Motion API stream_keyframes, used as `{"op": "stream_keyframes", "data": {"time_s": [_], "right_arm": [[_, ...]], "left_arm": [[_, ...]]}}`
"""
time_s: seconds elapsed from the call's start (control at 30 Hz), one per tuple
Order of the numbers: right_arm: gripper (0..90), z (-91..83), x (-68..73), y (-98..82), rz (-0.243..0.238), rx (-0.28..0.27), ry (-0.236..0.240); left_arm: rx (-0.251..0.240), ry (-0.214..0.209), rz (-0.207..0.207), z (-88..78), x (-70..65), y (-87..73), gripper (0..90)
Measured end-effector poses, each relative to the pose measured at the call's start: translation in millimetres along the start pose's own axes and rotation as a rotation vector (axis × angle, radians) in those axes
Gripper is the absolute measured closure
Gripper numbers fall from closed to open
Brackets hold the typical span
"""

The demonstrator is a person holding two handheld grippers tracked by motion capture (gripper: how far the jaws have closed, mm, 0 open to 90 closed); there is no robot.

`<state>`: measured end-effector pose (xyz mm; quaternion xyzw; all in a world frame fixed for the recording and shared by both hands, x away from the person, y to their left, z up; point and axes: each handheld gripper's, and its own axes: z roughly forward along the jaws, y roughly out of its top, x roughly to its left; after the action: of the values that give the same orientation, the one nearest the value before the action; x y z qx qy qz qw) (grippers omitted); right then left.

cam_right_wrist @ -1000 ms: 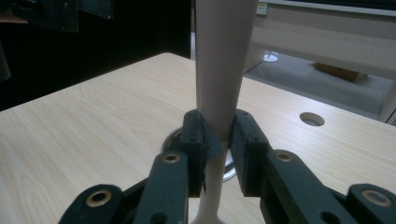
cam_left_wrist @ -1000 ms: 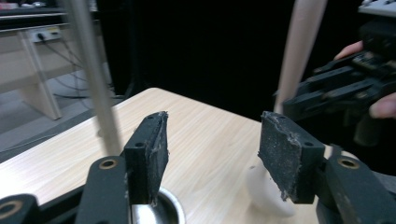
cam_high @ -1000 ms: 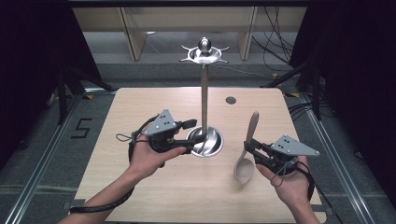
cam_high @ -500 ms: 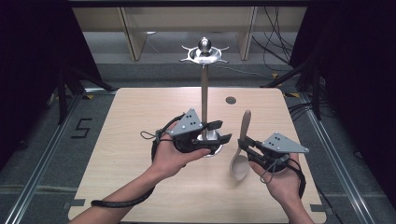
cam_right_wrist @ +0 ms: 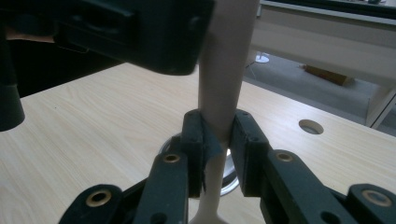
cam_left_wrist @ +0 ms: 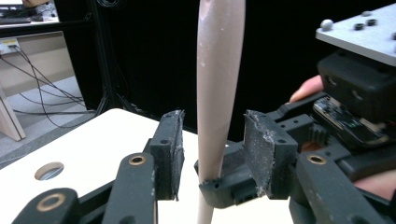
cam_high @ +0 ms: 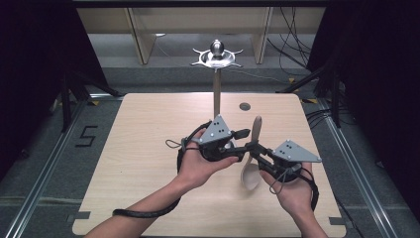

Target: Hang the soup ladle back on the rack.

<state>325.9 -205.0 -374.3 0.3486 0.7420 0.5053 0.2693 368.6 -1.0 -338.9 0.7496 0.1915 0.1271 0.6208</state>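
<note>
A pale wooden spoon [cam_high: 251, 171] stands nearly upright above the table, bowl down and handle up. My right gripper [cam_high: 254, 148] is shut on its handle [cam_right_wrist: 224, 70], low on the shaft. My left gripper [cam_high: 243, 140] reaches in from the left at about the same height. In the left gripper view its jaws stand open on either side of the handle [cam_left_wrist: 217, 84], with a gap on each side, just above the right gripper's jaws. A metal utensil stand [cam_high: 216, 89] with a hook ring on top rises behind the left gripper, which hides its base.
The light wooden table [cam_high: 143, 129] has a round hole [cam_high: 244, 106] at the back right. Part of the stand's shiny base [cam_right_wrist: 229, 179] shows behind the spoon. Shelving and cables lie on the floor beyond the table.
My left gripper has moved right, from the stand's base to the spoon handle, and now straddles it. The right gripper has brought the spoon left and more upright.
</note>
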Motion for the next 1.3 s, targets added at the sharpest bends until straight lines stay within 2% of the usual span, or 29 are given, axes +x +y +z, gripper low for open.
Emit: {"op": "stream_keyframes", "data": {"time_s": [0.03,0.07,0.1,0.13,0.17,0.23,0.27,0.3,0.33,0.37,0.47,0.53,0.6,0.63,0.73,0.77,0.8,0.87,0.93,1.0,1.03,1.1,1.23,1.27,1.3], "right_arm": [[76.6,0.3,1.0,0.2,0.012,0.002,-0.001],[76.6,0.3,0.8,0.3,0.005,0.004,-0.007],[76.6,1.0,2.4,-0.2,0.022,0.006,-0.013],[76.6,1.0,2.6,-0.5,0.018,0.002,-0.028],[76.6,1.1,1.8,-0.5,0.009,0.016,-0.018],[76.6,0.4,1.4,-1.3,-0.007,0.020,-0.028],[76.6,1.8,3.6,-2.5,0.022,0.016,-0.017],[76.6,1.8,3.6,-2.5,0.022,0.016,-0.017],[76.6,1.7,3.9,-3.5,0.011,0.016,-0.046],[76.5,2.3,2.6,-3.8,-0.002,0.015,-0.041],[76.3,1.7,3.0,-4.2,0.006,0.028,-0.035],[67.5,0.4,2.4,-4.7,-0.006,0.014,-0.052],[64.1,-0.5,1.8,-5.3,-0.008,0.011,-0.064],[61.2,-2.3,1.4,-5.8,0.006,0.011,-0.061],[50.8,-14.6,-3.4,-14.9,0.018,0.013,-0.075],[48.3,-17.9,-6.5,-18.4,0.000,0.004,-0.090],[46.8,-20.5,-6.3,-23.0,0.044,0.013,-0.079],[45.6,-26.4,-9.1,-33.4,0.063,0.036,-0.087],[44.8,-30.4,-12.6,-44.1,0.083,0.060,-0.093],[44.4,-32.7,-15.0,-48.5,0.078,0.075,-0.102],[44.1,-33.2,-14.4,-52.7,0.120,0.077,-0.105],[43.9,-35.5,-19.6,-58.5,0.116,0.082,-0.109],[43.8,-42.7,-22.0,-64.9,0.170,0.100,-0.120],[43.8,-42.9,-24.5,-67.4,0.155,0.089,-0.122],[43.7,-45.7,-25.0,-71.0,0.164,0.090,-0.130]], "left_arm": [[-0.001,0.011,-0.017,1.5,-1.1,-0.1,58.0],[-0.002,0.019,-0.024,3.1,-1.6,-0.2,58.8],[-0.004,0.007,-0.003,6.2,-0.2,0.6,61.4],[-0.004,0.009,-0.013,7.6,-1.0,0.5,62.9],[-0.005,0.022,-0.031,8.6,-2.4,0.4,64.8],[-0.012,0.029,-0.032,10.7,-2.9,0.4,68.8],[-0.014,0.030,-0.032,11.5,-3.3,0.2,71.1],[-0.014,0.030,-0.032,11.5,-3.3,0.2,72.4],[-0.013,0.036,-0.027,12.3,-3.9,0.1,72.8],[-0.016,0.039,-0.023,13.1,-5.0,-0.8,73.0],[-0.011,0.039,-0.029,13.5,-5.5,-0.2,73.5],[-0.008,0.043,-0.030,14.3,-4.9,1.1,73.6],[-0.010,0.048,-0.031,15.0,-4.1,2.7,73.7],[-0.012,0.055,-0.030,15.4,-3.8,3.6,73.7],[-0.008,0.098,0.003,16.9,-0.8,8.2,73.7],[-0.008,0.098,0.003,16.9,-0.8,8.2,73.7],[-0.006,0.114,0.016,17.9,0.4,10.7,73.7],[-0.005,0.126,0.035,18.5,2.6,13.8,73.7],[-0.005,0.140,0.032,19.2,3.9,16.9,73.7],[-0.007,0.148,0.032,19.5,4.5,18.6,73.7],[-0.009,0.154,0.030,19.7,4.9,20.4,73.7],[-0.015,0.169,0.030,19.6,6.1,24.4,73.7],[-0.025,0.192,0.036,19.3,8.4,31.7,73.7],[-0.026,0.198,0.039,18.9,9.2,33.4,73.7],[-0.031,0.205,0.034,18.1,10.7,36.7,73.8]]}}
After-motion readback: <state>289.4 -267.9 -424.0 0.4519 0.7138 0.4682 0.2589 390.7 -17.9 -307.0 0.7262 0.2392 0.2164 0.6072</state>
